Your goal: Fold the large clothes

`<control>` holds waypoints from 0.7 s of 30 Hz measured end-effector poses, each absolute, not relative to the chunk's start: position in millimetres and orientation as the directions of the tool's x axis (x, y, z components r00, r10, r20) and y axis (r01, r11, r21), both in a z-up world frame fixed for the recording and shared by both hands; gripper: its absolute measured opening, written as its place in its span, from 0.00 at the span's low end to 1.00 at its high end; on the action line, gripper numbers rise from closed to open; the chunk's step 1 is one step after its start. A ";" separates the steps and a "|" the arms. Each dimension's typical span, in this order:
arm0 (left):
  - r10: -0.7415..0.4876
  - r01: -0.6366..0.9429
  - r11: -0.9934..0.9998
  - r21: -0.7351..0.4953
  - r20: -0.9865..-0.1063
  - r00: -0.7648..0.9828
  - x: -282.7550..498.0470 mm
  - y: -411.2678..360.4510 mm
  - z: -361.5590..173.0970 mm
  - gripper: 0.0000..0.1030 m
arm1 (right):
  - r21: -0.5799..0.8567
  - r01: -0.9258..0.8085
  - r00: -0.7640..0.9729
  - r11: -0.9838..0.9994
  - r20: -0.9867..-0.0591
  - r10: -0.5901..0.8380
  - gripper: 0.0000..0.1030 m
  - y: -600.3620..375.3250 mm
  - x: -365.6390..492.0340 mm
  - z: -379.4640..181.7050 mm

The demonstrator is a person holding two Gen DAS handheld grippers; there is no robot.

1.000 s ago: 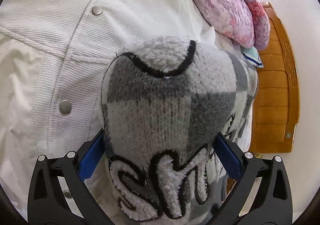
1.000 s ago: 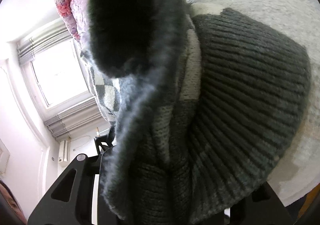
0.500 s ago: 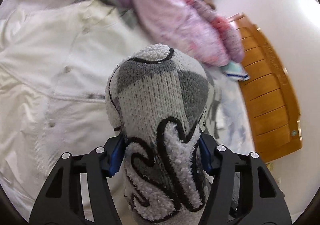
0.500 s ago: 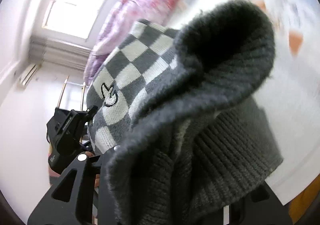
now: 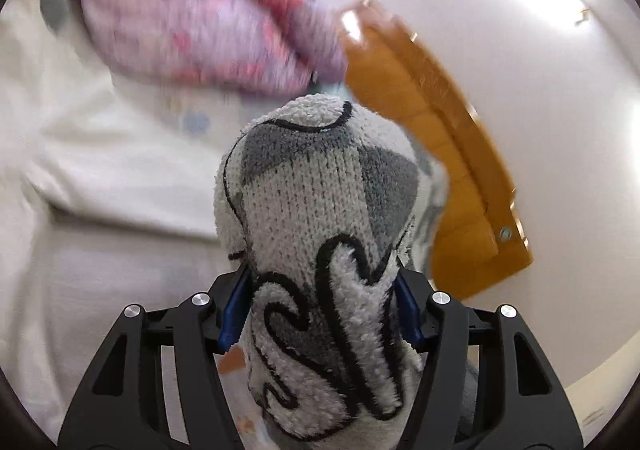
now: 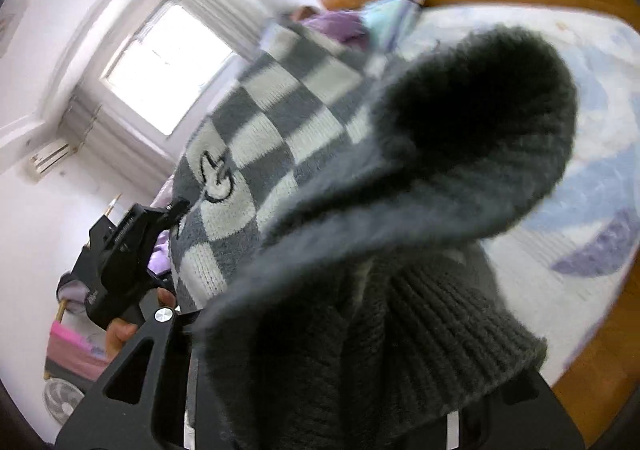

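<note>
A grey-and-white checkered knit sweater [image 5: 320, 202] with black-outlined fuzzy lettering bulges up between the blue pads [image 5: 232, 310] of my left gripper [image 5: 320, 306], which is shut on it. In the right wrist view the same sweater [image 6: 280, 122] hangs in the air, stretched between both grippers. Its dark ribbed hem [image 6: 440, 330] is bunched over my right gripper [image 6: 344, 370] and hides the fingers, which hold it up. The left gripper [image 6: 120, 250], in a person's hand [image 6: 120, 330], grips the far end.
A white snap-button jacket [image 5: 100, 170] lies on the bed below. A pink quilt [image 5: 192, 22] is heaped by the wooden headboard [image 5: 440, 138]. A printed bed sheet [image 6: 580, 210] is under the sweater. A window [image 6: 160, 66] and a floor fan [image 6: 60, 398] are beyond.
Both grippers rose and swung away from the white jacket, carrying the sweater up off the bed. The left jaws narrowed onto the knit. The right wrist rolled, so the window shifted.
</note>
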State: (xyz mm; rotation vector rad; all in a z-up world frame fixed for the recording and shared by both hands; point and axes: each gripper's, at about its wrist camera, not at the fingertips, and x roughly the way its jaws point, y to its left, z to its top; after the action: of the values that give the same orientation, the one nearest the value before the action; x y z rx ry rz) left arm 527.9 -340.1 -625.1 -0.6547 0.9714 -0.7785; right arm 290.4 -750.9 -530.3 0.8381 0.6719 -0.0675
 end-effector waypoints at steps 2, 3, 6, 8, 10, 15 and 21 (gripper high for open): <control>-0.757 0.266 0.652 -0.709 -0.593 0.274 531.6 -371.8 -664.1 0.61 | 0.701 0.398 0.759 0.592 -0.614 0.216 0.32 -773.8 280.0 -575.7; -0.726 0.261 0.688 -0.677 -0.641 0.250 531.3 -379.8 -678.2 0.61 | 0.706 0.445 0.734 0.552 -0.640 0.226 0.32 -783.8 274.4 -601.0; -0.534 0.202 0.842 -0.501 -0.828 0.173 526.3 -397.9 -744.2 0.70 | 0.693 0.609 0.613 0.386 -0.720 0.325 0.33 -787.3 265.0 -687.0; -0.508 0.196 0.859 -0.474 -0.837 0.202 521.0 -392.5 -752.4 0.82 | 0.674 0.646 0.583 0.358 -0.739 0.339 0.37 -778.0 259.0 -710.1; -0.491 0.199 0.869 -0.452 -0.838 0.237 514.8 -386.2 -751.3 0.87 | 0.643 0.668 0.565 0.375 -0.766 0.308 0.51 -775.8 253.5 -715.3; -0.459 0.200 0.886 -0.418 -0.852 0.252 507.3 -376.8 -741.4 0.87 | 0.617 0.689 0.533 0.380 -0.787 0.312 0.63 -778.6 239.8 -720.5; -0.396 0.196 0.917 -0.348 -0.859 0.325 483.9 -331.1 -701.3 0.87 | 0.497 0.713 0.422 0.495 -0.868 0.263 0.71 -775.8 209.3 -695.0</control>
State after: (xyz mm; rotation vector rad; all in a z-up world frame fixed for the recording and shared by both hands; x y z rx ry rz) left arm 483.9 -331.1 -701.3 -0.1941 1.1787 -0.3908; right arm 209.3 -775.8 -695.0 1.0615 1.1435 -0.3608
